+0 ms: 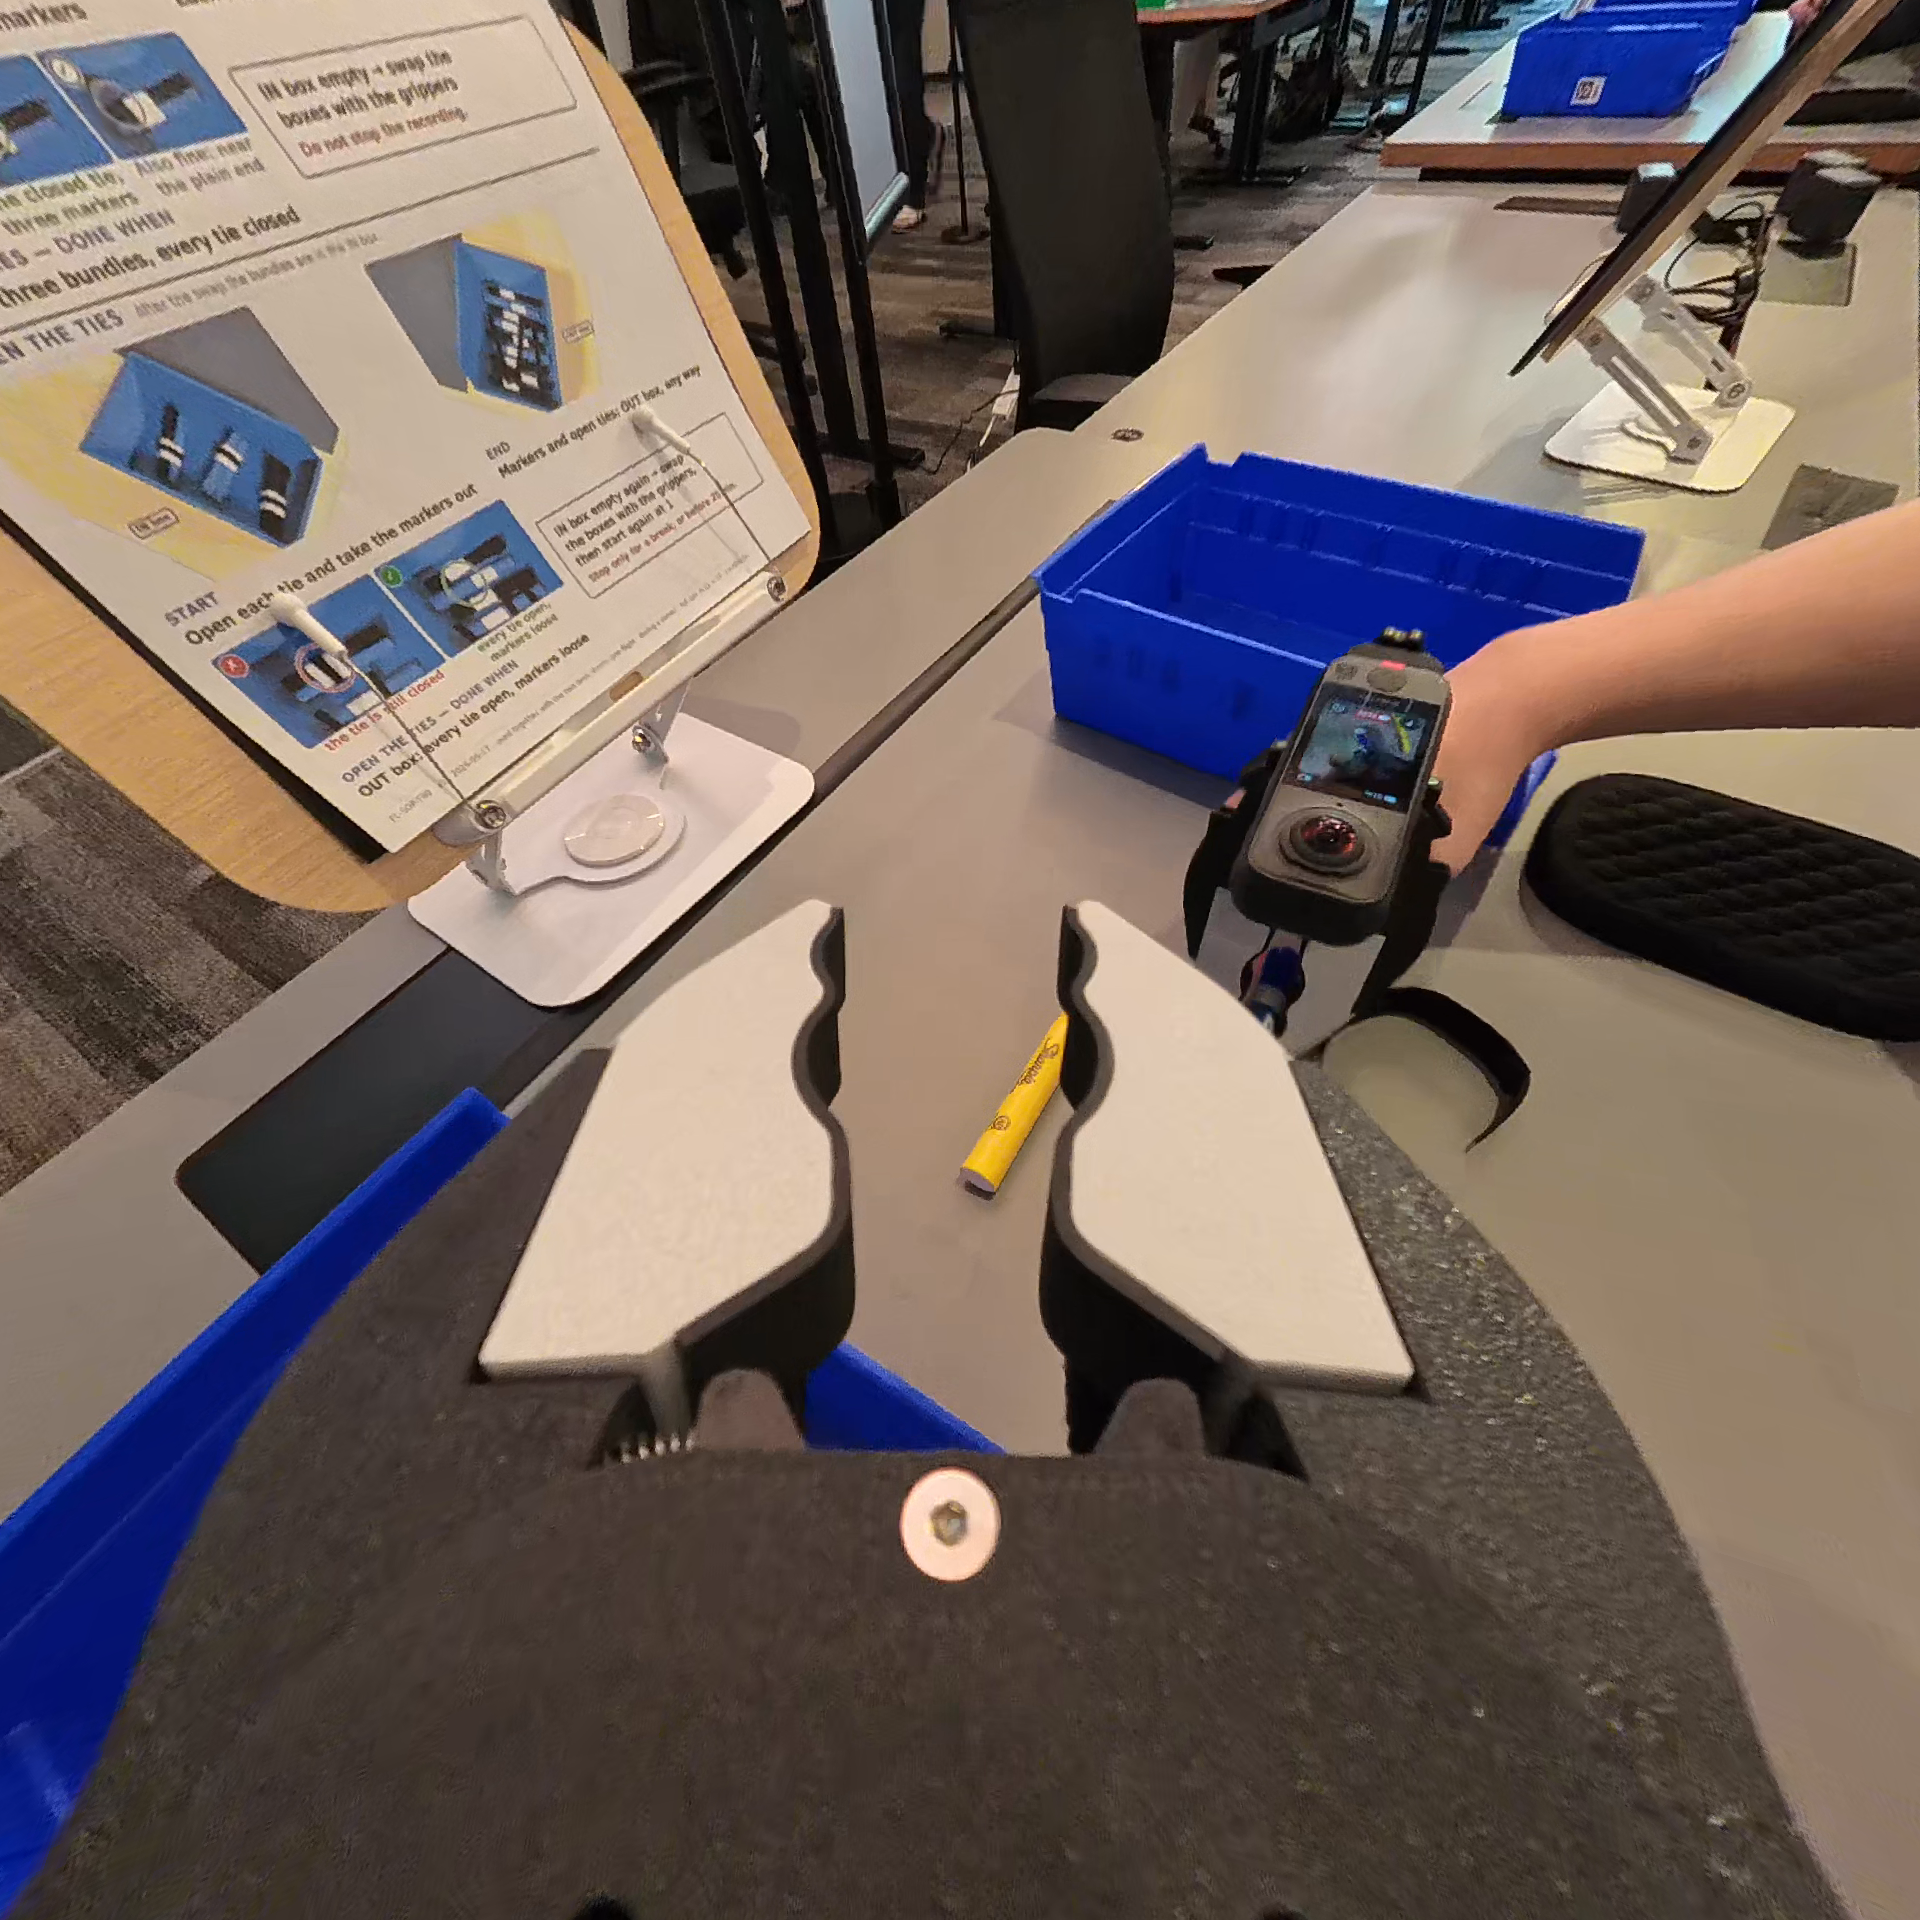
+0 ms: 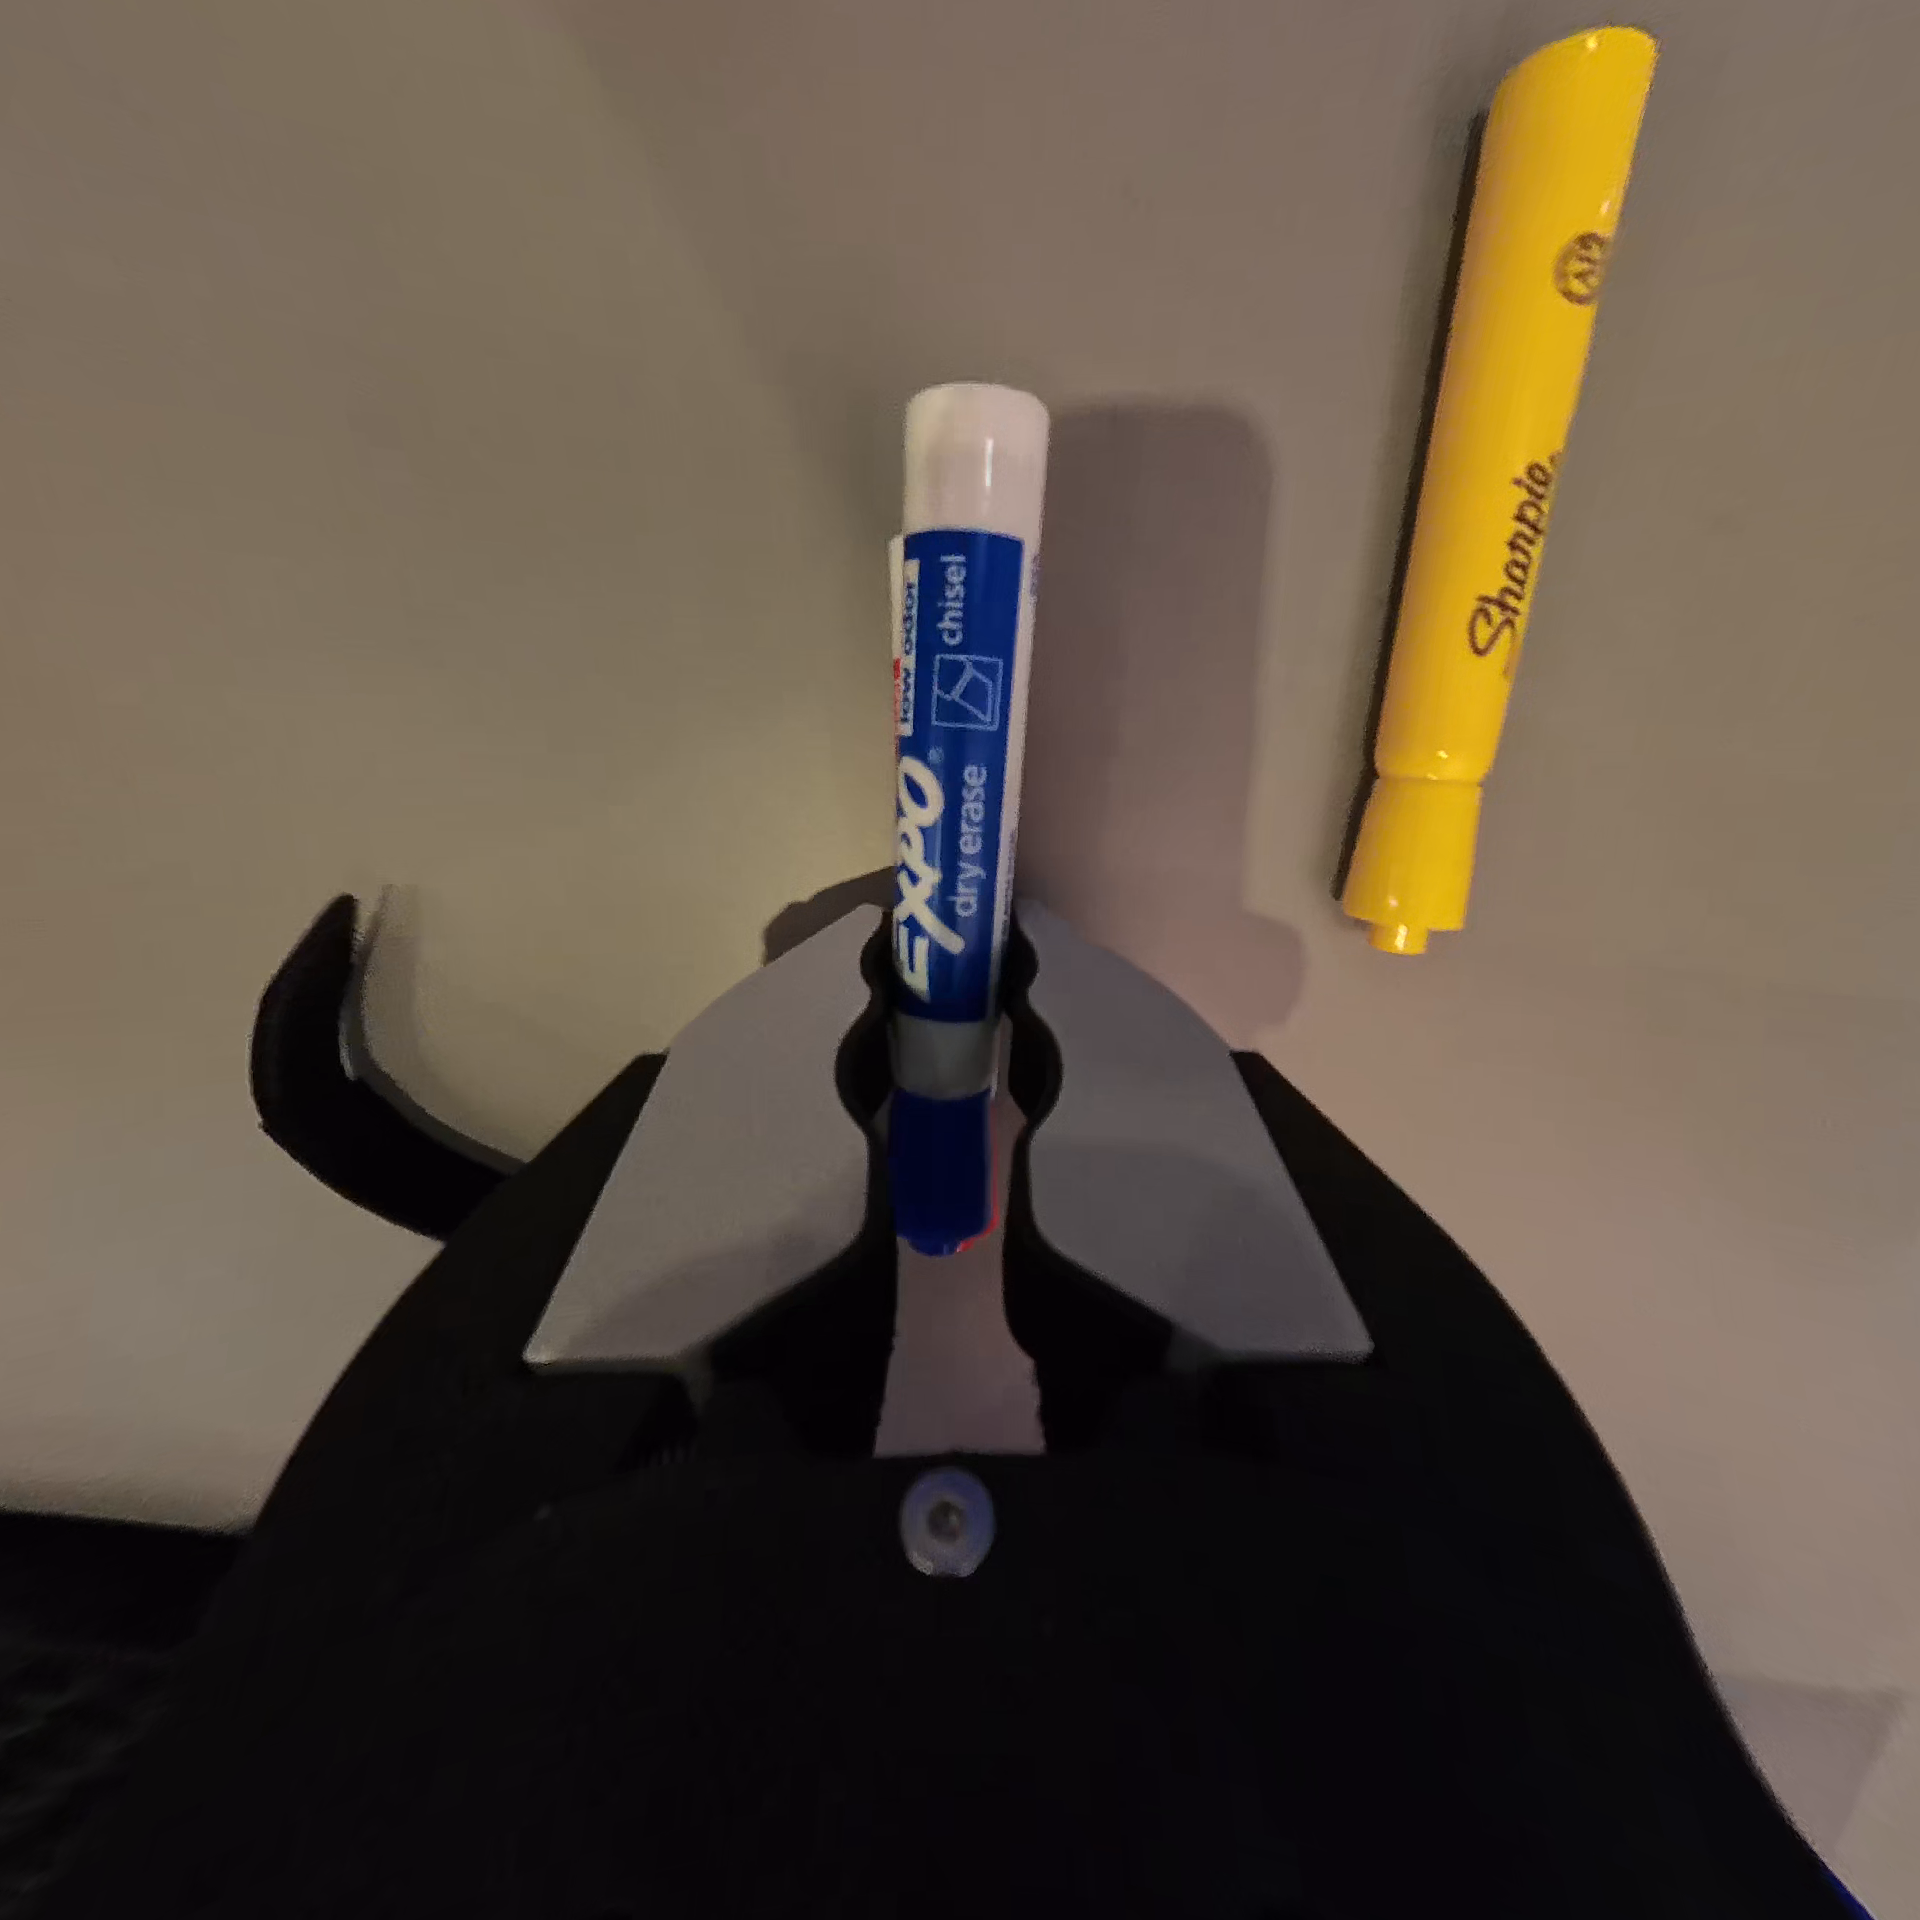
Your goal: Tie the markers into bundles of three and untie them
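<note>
My left gripper [image 1: 951, 971] is open and empty, held above the grey table. A yellow marker [image 1: 1016, 1112] lies on the table between its fingers, partly hidden by the right finger. My right gripper [image 2: 948, 961] is shut on a blue and white marker [image 2: 961, 727], which points forward along the fingers close over the table. The yellow marker [image 2: 1496, 499] lies to its right. A black hook-and-loop tie [image 2: 322, 1081] lies curled at the left. In the left wrist view the right gripper [image 1: 1288, 982] shows with its camera, and the tie [image 1: 1455, 1049] lies next to it.
An open blue box [image 1: 1340, 582] stands at the far side of the table. Another blue box [image 1: 208, 1403] sits under my left gripper. An instruction board on a white stand [image 1: 613, 862] is at the left. A black padded mat [image 1: 1745, 894] lies at the right. A person's forearm [image 1: 1683, 644] reaches in. The tie [image 1: 1455, 1049] lies around 9 cm away from my right fingertips. Look for it in the right wrist view [image 2: 487, 1150] too.
</note>
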